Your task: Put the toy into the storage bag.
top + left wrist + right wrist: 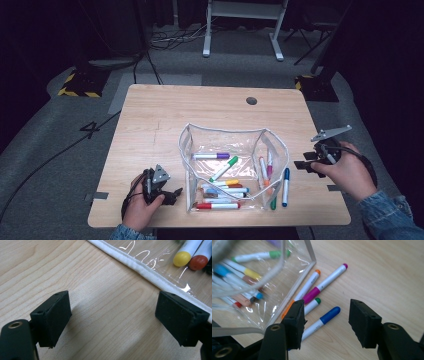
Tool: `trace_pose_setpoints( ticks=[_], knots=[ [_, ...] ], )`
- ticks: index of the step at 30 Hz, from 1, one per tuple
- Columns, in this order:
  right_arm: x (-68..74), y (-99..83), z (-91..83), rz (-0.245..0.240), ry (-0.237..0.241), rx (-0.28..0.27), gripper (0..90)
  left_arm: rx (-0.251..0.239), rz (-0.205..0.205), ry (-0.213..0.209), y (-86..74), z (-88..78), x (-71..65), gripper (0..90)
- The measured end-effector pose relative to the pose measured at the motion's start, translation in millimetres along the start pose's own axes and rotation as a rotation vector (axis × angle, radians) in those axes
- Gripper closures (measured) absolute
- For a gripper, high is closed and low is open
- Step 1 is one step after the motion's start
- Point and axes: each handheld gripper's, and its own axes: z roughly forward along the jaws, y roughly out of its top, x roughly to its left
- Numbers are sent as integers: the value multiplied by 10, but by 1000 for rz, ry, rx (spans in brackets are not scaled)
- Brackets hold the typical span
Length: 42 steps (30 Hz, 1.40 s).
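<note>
A clear pouch [225, 131] with white trim [140, 266] stands wide-mouthed at the table's middle, holding several markers. Beside its right wall lie a blue marker [285, 187] [329, 315], a magenta one [324, 285], an orange one [308, 286] and a green-capped one [314, 303]. My left gripper [167, 194] [112, 315] rests low on the table left of the pouch, open over bare wood. My right gripper [300, 164] [325, 322] hovers right of the loose markers, open, with the blue marker lying on the table below the gap and nothing gripped.
Yellow [182, 258] and red-brown [198, 262] marker caps show inside the pouch's near corner. A round cable hole [251, 100] sits at the table's far side. The table's right edge lies close to my right hand. Cables and a white desk frame [245, 25] are on the floor behind.
</note>
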Motion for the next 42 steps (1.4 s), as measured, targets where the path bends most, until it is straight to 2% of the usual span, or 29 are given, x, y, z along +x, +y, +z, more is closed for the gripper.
trace_pose_setpoints(
  ticks=[6, 8, 10, 14, 18, 21, 22, 25, 28, 32, 33, 36, 42],
  knots=[
    [-20, -264, 407, 60, 47, 22, 462, 0, 0, 0, 0, 0, 0, 136],
    [-13, -358, 563, 74, 59, 48, 462, 0, 0, 0, 0, 0, 0, 136],
    [-1, -448, 721, 75, 55, 71, 462, 0, 0, 0, 0, 0, 0, 136],
    [21, -536, 897, 83, 48, 102, 471, 0, 0, 0, 0, 0, 0, 136],
    [6, -581, 953, 66, 6, 152, 606, -1, 1, 1, 0, 1, 1, 136],
    [-39, -594, 929, 88, -10, 170, 762, 0, 0, 0, 0, 0, 0, 136],
    [-52, -600, 917, 110, -12, 181, 768, 0, 0, 0, 0, 0, 0, 136],
    [-104, -619, 896, 129, -10, 185, 770, -1, 1, 1, 0, 1, 0, 136],
    [-136, -601, 793, 148, 3, 164, 770, -1, 1, 1, 1, 1, 1, 135],
    [-138, -508, 601, 131, 31, 133, 770, 0, 1, 0, 1, 1, 1, 134],
    [-140, -468, 544, 103, 38, 125, 769, 0, 1, 0, 1, 1, 1, 134],
    [-97, -317, 339, 69, 76, 111, 769, 0, 2, 0, 1, 1, 1, 134],
    [-21, 3, -98, 9, 61, 47, 769, 0, 2, 0, 1, 1, 1, 134]
  ],
)
